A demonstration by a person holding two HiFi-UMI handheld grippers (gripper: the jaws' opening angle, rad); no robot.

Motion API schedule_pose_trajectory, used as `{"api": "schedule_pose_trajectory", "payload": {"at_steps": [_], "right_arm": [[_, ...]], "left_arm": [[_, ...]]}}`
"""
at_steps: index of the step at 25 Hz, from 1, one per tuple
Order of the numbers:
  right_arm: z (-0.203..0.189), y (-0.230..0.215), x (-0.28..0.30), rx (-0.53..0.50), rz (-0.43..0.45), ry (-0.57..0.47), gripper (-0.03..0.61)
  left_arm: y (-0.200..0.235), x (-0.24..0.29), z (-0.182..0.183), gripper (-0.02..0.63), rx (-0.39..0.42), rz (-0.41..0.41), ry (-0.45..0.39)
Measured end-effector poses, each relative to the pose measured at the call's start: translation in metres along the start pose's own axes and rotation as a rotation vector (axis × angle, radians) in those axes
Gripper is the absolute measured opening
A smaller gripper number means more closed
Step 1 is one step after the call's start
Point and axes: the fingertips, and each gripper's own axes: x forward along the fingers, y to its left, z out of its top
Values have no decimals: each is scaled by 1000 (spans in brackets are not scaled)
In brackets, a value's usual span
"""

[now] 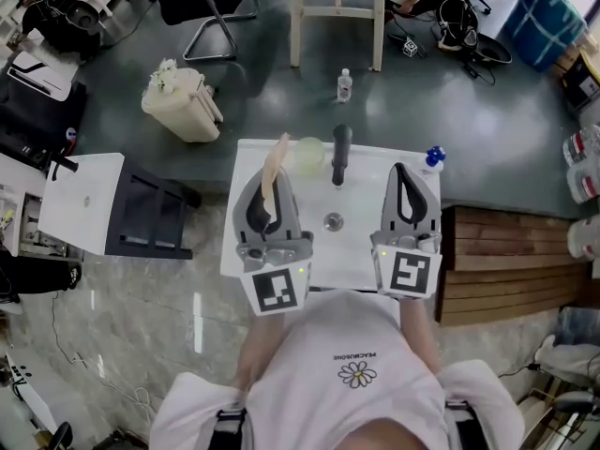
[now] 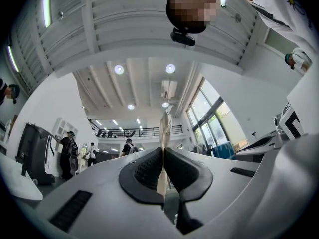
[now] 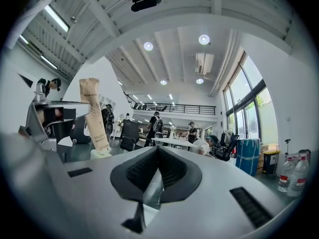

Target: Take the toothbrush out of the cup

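Observation:
My left gripper (image 1: 266, 195) is shut on a toothbrush in a beige paper wrapper (image 1: 274, 172), which sticks up past the fingertips above the white basin top (image 1: 361, 251). In the left gripper view the wrapper (image 2: 164, 133) stands edge-on, pinched between the black pads (image 2: 144, 171). A pale green cup (image 1: 309, 155) sits at the far edge of the basin, just right of the wrapper's tip and apart from it. My right gripper (image 1: 405, 178) hovers over the basin's right side, shut on nothing (image 3: 158, 151). From the right gripper view the wrapped toothbrush (image 3: 94, 116) shows upright at the left.
A black tap (image 1: 341, 155) stands behind the drain (image 1: 333, 221). A blue-capped bottle (image 1: 432, 158) is at the basin's far right corner. Around it are a cream bin (image 1: 183, 104), a water bottle (image 1: 344, 84) on the floor, a white cabinet (image 1: 84, 202) and wooden planks (image 1: 506, 265).

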Motion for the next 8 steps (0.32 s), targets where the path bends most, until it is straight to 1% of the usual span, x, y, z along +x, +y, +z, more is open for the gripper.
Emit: {"api": "schedule_pose_trajectory", "payload": {"at_steps": [8], "right_arm": [[0, 7, -2, -4, 15, 4, 12]], "left_arm": [[7, -2, -1, 26, -10, 14, 2]]}}
